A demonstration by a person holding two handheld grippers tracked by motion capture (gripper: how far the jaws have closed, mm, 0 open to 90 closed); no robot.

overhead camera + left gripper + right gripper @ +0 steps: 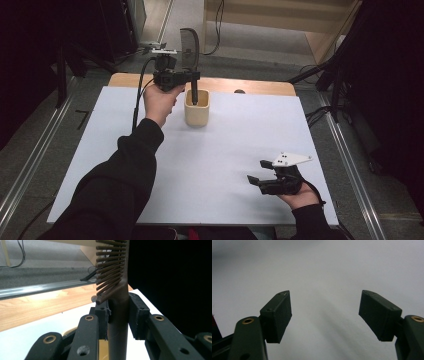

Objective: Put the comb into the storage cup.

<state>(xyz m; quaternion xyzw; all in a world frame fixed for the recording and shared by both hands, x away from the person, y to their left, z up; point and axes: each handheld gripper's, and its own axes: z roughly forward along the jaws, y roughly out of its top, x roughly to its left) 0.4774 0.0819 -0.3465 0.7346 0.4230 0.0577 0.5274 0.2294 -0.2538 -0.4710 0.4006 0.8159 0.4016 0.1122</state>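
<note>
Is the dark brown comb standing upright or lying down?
Upright: the dark brown comb stands vertical, handle down in the beige cup, clamped by the left gripper.

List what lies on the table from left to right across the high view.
Left gripper shut on the comb → beige cup just to its right, holding the comb's handle end → right gripper, jaws open, resting near the white sheet's right front corner.
</note>
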